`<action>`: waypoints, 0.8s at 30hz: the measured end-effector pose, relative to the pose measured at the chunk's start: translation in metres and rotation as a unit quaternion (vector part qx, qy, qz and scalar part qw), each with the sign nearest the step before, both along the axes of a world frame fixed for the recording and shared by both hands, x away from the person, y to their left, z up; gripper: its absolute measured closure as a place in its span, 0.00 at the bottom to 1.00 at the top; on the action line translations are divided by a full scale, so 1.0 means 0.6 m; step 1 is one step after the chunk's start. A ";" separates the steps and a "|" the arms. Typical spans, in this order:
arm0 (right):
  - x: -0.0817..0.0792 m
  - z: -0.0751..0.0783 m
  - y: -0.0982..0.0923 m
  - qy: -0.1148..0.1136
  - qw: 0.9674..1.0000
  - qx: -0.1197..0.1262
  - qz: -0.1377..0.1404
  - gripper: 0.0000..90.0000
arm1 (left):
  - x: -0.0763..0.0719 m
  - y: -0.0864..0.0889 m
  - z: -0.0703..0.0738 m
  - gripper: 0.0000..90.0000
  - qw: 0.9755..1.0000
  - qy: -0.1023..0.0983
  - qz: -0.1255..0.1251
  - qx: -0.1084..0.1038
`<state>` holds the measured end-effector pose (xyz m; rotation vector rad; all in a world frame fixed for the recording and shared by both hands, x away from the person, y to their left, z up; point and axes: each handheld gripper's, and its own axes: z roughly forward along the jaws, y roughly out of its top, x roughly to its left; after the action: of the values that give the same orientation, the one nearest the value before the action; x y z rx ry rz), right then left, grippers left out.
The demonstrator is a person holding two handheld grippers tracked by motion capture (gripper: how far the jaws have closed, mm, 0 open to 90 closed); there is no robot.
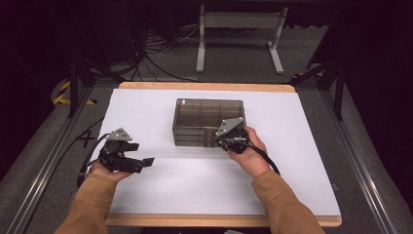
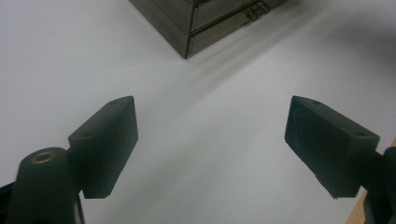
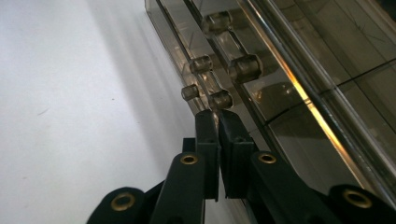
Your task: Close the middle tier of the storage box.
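Two grippers are held over the white-covered bench [image 1: 160,195], a hand behind each. Nearest the person's side, the left gripper [image 1: 146,162] is parked low at the left, its fingers [image 2: 105,144] spread wide with nothing between them — bare white surface is seen through the gap. Its idle hand is well apart from the work.

Farther in, the right gripper [image 1: 220,143] is pressed up to the front face of the smoked clear drawer box [image 1: 195,105], which sits near the middle of the bench. In the right gripper view the fingers [image 3: 208,140] are pinched nearly together just below a small cylindrical drawer handle [image 3: 220,99], tips touching or almost touching it; whether the handle is actually gripped cannot be told.

The box's long axis runs left-right across the bench, so its drawers would slide toward the person. The handle lies straight ahead of the right fingers, and the right hand is clearly nearer.
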<state>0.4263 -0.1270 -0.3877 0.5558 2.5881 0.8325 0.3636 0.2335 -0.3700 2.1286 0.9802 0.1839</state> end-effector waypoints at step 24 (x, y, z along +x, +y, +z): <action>-0.040 0.047 -0.048 0.033 0.997 0.065 0.016 0.69 | 0.001 -0.002 0.000 0.19 1.000 0.004 -0.016 -0.003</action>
<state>0.4021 -0.1560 -0.3596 0.5894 2.6221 1.0141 0.3644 0.2326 -0.3703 2.1400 0.9508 0.1564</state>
